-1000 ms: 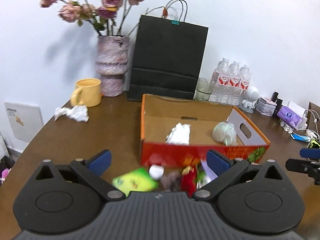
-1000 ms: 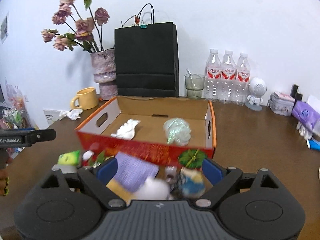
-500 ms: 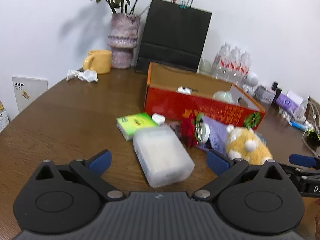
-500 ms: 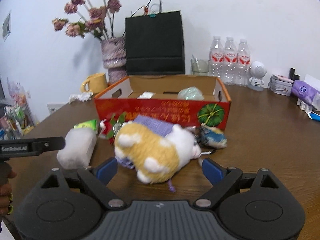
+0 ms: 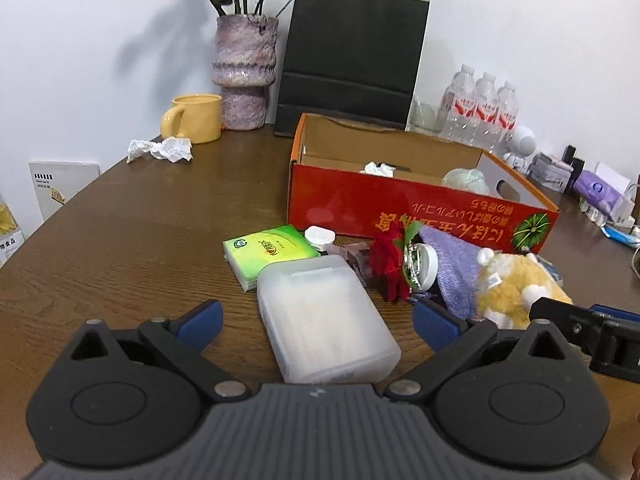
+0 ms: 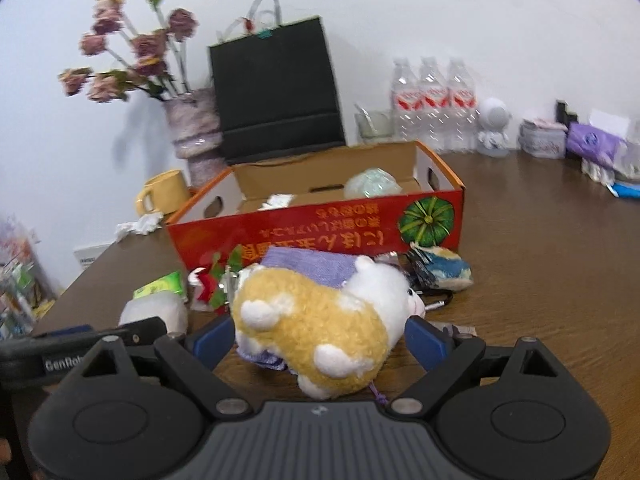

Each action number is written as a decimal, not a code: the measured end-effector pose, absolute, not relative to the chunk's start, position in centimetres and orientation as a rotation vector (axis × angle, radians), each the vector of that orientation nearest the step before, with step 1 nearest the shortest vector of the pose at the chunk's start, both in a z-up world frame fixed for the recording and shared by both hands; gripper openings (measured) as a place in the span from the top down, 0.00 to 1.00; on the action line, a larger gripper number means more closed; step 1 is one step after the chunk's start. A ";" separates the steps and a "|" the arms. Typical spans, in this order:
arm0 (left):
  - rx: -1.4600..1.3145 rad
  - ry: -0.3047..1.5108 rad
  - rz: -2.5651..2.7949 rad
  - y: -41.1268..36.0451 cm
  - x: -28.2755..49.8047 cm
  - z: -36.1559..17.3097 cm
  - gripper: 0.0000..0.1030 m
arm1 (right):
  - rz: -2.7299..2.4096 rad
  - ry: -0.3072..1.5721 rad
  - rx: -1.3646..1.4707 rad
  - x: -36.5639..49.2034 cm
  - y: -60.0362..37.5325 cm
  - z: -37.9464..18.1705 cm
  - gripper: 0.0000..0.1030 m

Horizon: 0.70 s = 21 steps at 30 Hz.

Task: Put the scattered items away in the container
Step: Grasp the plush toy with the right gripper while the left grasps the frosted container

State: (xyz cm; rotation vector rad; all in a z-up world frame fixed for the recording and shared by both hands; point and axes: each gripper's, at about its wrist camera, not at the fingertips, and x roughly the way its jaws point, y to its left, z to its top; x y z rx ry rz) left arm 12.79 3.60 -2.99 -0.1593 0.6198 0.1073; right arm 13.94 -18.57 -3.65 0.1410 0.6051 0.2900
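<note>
A red cardboard box (image 5: 400, 208) stands open on the brown table, also in the right wrist view (image 6: 320, 224); crumpled paper and a pale green bundle lie inside. In front of it lie a translucent plastic case (image 5: 324, 320), a green tissue pack (image 5: 268, 252), a red rose (image 5: 386, 260), a purple cloth (image 5: 452, 264) and a yellow-white plush toy (image 6: 316, 324). My left gripper (image 5: 316, 318) is open around the plastic case. My right gripper (image 6: 318, 340) is open around the plush toy. A blue pouch (image 6: 444, 270) lies right of the toy.
At the back stand a black paper bag (image 5: 348, 52), a vase of dried flowers (image 5: 244, 72), a yellow mug (image 5: 196, 118), crumpled tissue (image 5: 160, 150) and three water bottles (image 5: 484, 108). Small boxes and a white figurine (image 6: 494, 126) sit at the far right.
Both grippers have dropped low and drawn back from the box to the items in front of it. The left one now straddles the plastic case, the right one the plush toy.
</note>
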 end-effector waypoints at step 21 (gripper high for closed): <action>-0.057 0.734 0.068 4.1 15.5 -5.0 0.20 | 0.167 0.672 0.270 17.0 -16.8 -5.9 0.01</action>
